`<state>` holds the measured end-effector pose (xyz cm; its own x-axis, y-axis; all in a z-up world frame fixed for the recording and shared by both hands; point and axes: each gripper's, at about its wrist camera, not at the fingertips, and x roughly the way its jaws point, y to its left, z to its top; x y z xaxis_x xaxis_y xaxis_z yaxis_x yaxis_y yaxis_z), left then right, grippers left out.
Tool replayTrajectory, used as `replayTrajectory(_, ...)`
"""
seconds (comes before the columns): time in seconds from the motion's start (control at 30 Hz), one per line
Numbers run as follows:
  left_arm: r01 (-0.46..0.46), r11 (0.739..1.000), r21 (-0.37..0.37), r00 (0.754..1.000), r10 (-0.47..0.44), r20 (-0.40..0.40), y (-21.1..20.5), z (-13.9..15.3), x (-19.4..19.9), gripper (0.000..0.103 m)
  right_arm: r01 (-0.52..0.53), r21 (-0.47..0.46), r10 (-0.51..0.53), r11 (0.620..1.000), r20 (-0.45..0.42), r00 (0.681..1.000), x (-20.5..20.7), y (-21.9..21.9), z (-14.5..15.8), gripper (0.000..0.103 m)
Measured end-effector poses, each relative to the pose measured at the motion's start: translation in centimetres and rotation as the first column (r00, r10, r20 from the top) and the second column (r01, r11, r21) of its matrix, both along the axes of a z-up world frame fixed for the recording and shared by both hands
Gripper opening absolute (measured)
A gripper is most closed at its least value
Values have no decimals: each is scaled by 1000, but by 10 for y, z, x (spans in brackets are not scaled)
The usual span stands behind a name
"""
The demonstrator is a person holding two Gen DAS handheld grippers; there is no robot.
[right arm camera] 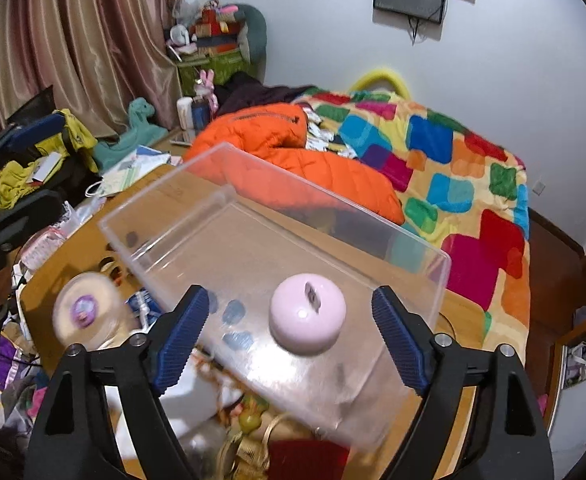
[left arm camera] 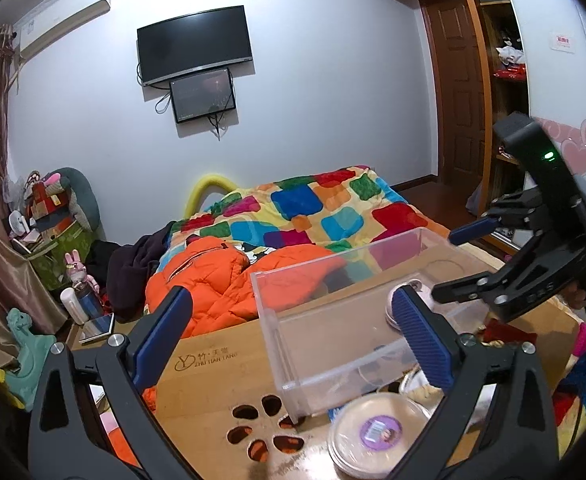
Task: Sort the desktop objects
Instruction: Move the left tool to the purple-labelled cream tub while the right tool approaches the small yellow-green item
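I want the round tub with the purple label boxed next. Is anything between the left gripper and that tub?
Nothing visible does. The left gripper is open, and the round tub lies on the wooden table just below its right finger, uncovered. The clear box stands right behind the tub, its open top unobstructed.

We see the clear box on the counter, the round dome inside it. The lidded tub sits before the box, the bed behind the counter.
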<state>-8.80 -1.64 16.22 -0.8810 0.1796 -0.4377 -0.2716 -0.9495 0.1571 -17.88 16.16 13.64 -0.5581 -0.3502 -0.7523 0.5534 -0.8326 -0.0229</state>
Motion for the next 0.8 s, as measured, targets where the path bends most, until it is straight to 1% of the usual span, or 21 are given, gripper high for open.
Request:
replayTrajectory(0.17, -6, 1000, -10, 1000, 5, -16, 4, 0, 19, 102, 5, 10, -4, 1000, -74, 997, 35, 9, 12, 82)
replayTrajectory(0.33, 3, 1000, -1, 1000, -3, -3, 8, -4, 33, 102, 7, 16, -5, 1000, -125, 992, 68, 15, 13, 82)
replayTrajectory(0.53, 4, 1000, 19, 999, -5, 41, 10, -17, 46, 102, 1, 18, 2, 1000, -166, 986, 101, 19, 5, 82)
replayTrajectory(0.67, 8, 999, 46, 997, -11, 73, 9, -29, 54, 102, -10, -2, 10, 1000, -235, 972, 121, 23, -1, 81)
replayTrajectory(0.7, 9, 999, 51, 997, -13, 80, 9, -32, 57, 102, -11, -8, 9, 1000, -240, 971, 124, 24, -3, 81)
replayTrajectory(0.8, 1, 998, 69, 995, -7, 96, 9, -40, 62, 102, -15, -35, 7, 999, -219, 976, 127, 26, -8, 80)
